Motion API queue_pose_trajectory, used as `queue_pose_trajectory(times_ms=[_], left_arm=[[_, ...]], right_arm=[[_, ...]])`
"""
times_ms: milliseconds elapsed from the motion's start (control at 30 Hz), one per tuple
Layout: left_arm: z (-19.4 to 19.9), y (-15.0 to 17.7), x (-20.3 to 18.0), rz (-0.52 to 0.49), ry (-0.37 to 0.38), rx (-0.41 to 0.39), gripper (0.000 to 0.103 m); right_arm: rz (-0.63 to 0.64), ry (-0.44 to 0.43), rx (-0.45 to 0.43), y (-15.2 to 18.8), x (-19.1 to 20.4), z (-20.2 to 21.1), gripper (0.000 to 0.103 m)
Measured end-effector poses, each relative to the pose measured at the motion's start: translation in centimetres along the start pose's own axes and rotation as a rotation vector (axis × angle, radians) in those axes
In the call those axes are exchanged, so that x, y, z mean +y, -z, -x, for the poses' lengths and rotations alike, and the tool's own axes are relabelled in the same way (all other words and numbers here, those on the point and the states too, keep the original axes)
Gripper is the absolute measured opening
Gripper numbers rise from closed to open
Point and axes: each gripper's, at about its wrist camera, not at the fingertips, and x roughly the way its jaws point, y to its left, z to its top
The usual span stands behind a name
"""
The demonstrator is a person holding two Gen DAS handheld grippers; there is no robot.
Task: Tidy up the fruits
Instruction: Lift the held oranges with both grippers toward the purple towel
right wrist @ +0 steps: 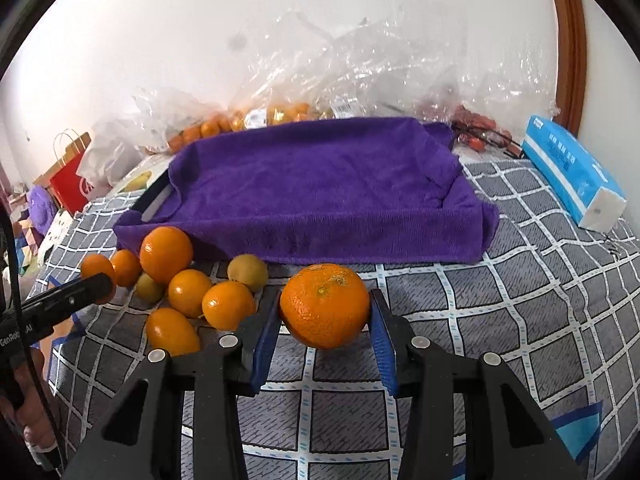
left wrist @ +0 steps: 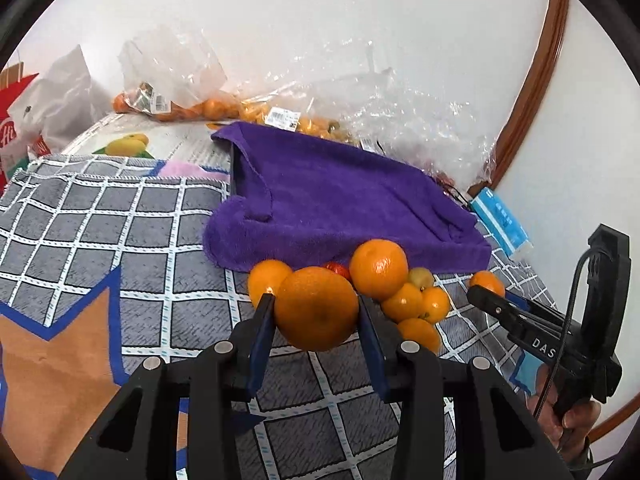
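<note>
two oranges, two grips, one purple tray waiting

both hands are in at once here. the left gripper point(left wrist: 316, 312) has its blue-padded fingers point(left wrist: 262, 322) clamped on a large round orange point(left wrist: 316, 308), pads flat against either side at its widest part, which looks the sensible hold for a round, slippery skin. the right gripper point(right wrist: 325, 312) does the same with a second dimpled orange with a pale stem scar on top point(right wrist: 325, 306), fingers pressed to both flanks, the fruit sitting just over the grey checked cloth point(right wrist: 500, 300) covering the tabletop.

between the two sits the rest of the loose pile of small oranges and yellow-green fruits point(right wrist: 192, 292), huddled against the near edge of the shallow tray draped in a purple towel point(right wrist: 320, 184). that tray is empty, and reads as the place the fruit is meant to go; the soft towel should stop anything rolling.

both grippers tip forward and down toward the cloth, side by side, each aimed at the tray's near edge. the person's hand point(left wrist: 572, 424) grips the right tool's handle low at the tabletop's right edge.

along the far edge, clear crinkled plastic bags of more orange fruit point(left wrist: 192, 108) wait; a blue tissue pack point(right wrist: 568, 168) lies toward the far right corner.

my read: lift next, then carry forward over the rim.
</note>
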Motion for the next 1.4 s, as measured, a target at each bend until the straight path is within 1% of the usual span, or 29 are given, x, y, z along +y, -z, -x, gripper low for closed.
queue_pose_trajectory(times_ms=[200, 433, 733, 900, 1067, 1133, 1200, 1267, 1333, 1400], left_arm=[[-0.1, -0.1, 0.4, 0.018, -0.022, 0.002, 0.038], [0.2, 0.0, 0.4, 0.018, -0.030, -0.010, 0.038], [1.0, 0.0, -0.1, -0.009, -0.022, -0.054, 0.038], [1.6, -0.1, 0.0, -0.007, -0.027, -0.086, 0.038], [2.0, -0.2, 0.1, 0.003, -0.027, -0.108, 0.038], [2.2, -0.3, 0.1, 0.009, -0.037, -0.121, 0.038], [2.5, -0.4, 0.4, 0.022, -0.024, -0.129, 0.038], [2.7, -0.5, 0.6, 0.038, -0.019, -0.119, 0.038], [3.1, -0.9, 0.7, 0.049, -0.038, -0.104, 0.038], [4.1, -1.6, 0.6, 0.052, -0.033, -0.113, 0.038]], right_arm=[[0.020, -0.003, -0.009, 0.0, 0.4, 0.2, 0.043], [0.010, 0.004, -0.041, 0.2, 0.3, 0.8, 0.043], [-0.012, -0.009, -0.073, 0.2, -0.2, 1.5, 0.043], [-0.032, 0.002, -0.066, 0.6, -0.4, 1.9, 0.043], [-0.040, -0.022, -0.054, 1.2, -0.1, 2.8, 0.043], [-0.036, -0.022, -0.057, 1.3, 0.3, 3.5, 0.043], [-0.035, -0.028, -0.069, 1.2, 0.4, 4.3, 0.043], [-0.036, -0.050, -0.082, 0.8, 0.4, 5.2, 0.043], [-0.026, -0.064, -0.094, 0.0, 0.5, 6.0, 0.043], [-0.019, -0.082, -0.104, -0.8, 0.5, 6.5, 0.043]])
